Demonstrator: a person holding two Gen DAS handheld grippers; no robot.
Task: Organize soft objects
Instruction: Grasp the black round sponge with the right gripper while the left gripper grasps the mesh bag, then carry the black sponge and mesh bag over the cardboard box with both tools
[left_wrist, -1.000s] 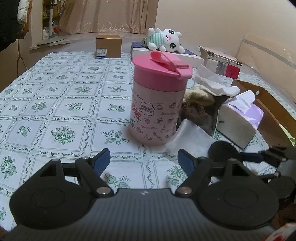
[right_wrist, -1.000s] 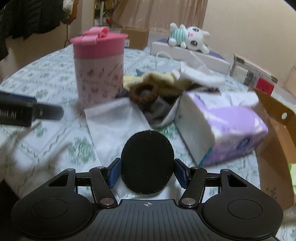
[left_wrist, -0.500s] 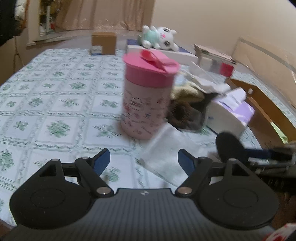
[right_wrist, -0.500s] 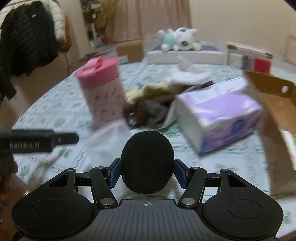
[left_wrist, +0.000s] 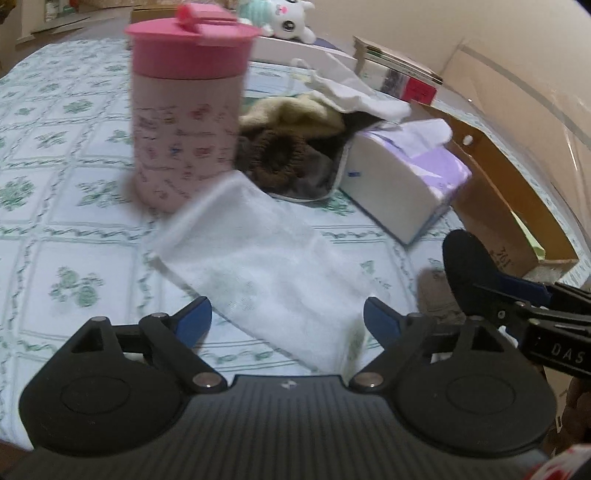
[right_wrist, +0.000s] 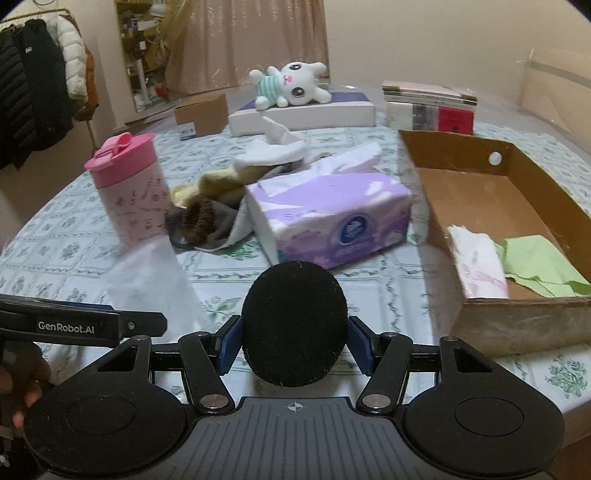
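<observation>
The left gripper (left_wrist: 286, 321) is opening, empty, over the limp white gauzy cloth (left_wrist: 266, 273), best pinched at its six-o'clock edge, while the right gripper (right_wrist: 294, 347) is clamping a black round foam pad (right_wrist: 294, 325).

Cloth (left_wrist: 266, 266) before cup (left_wrist: 184, 110)

before me a table (right_wrist: 55, 236) spreads under a white cloth printed with green flowers. beyond it a plain cream wall (right_wrist: 424, 40), beige curtains (right_wrist: 251, 40), and to my left dark and white coats (right_wrist: 40, 92) hanging beside a cluttered shelf (right_wrist: 142, 55).
</observation>
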